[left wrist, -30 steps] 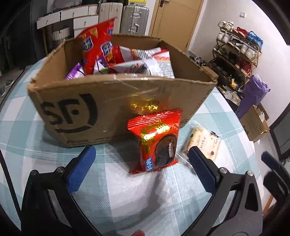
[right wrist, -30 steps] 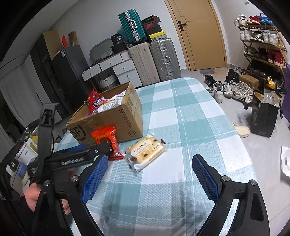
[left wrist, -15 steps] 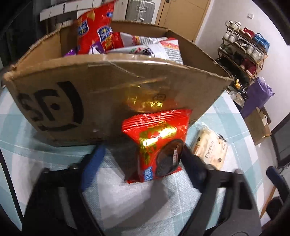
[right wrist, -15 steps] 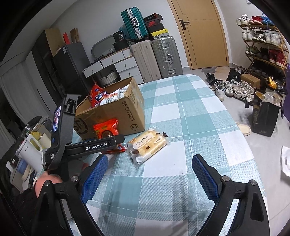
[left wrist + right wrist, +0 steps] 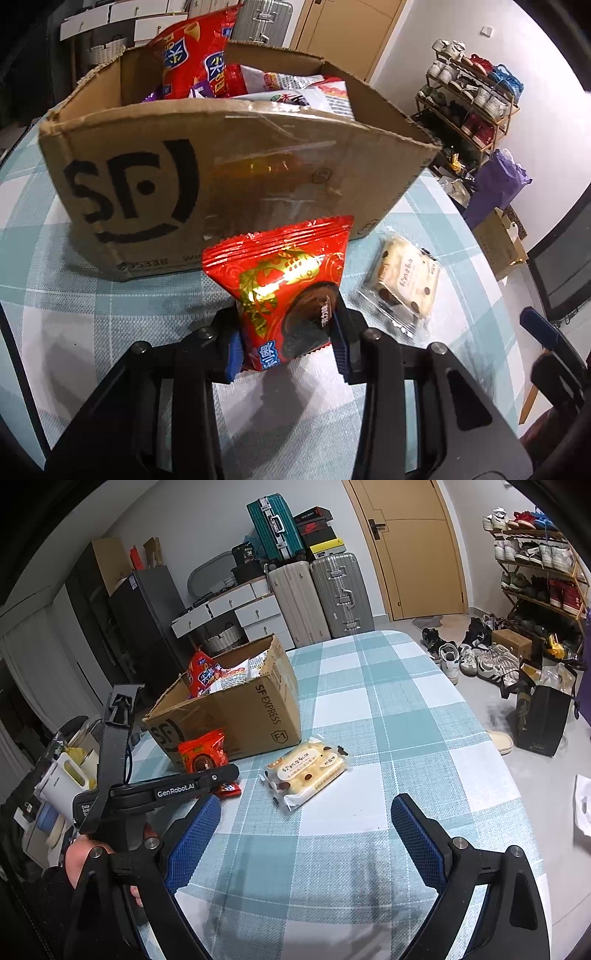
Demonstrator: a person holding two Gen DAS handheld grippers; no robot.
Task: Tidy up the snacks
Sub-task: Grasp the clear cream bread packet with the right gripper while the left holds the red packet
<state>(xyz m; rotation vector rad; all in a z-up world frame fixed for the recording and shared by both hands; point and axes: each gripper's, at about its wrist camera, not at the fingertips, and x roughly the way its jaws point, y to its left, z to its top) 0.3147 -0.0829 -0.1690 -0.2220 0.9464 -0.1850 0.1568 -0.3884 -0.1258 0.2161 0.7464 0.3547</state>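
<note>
Left gripper (image 5: 286, 341) pinches a red snack packet (image 5: 284, 295) at its lower end, in front of a half-filled cardboard box (image 5: 229, 184).

The packet stands between the closed jaws; whether it has left the checked table (image 5: 369, 849) is hard to tell. The right gripper (image 5: 306, 834) hangs with jaws wide and nothing between them. Ahead of those open jaws lies a clear-wrapped cake packet (image 5: 306, 771), not yet collected. Beyond it, the box already holds several bags, so roughly two items appear left to pack.
</note>
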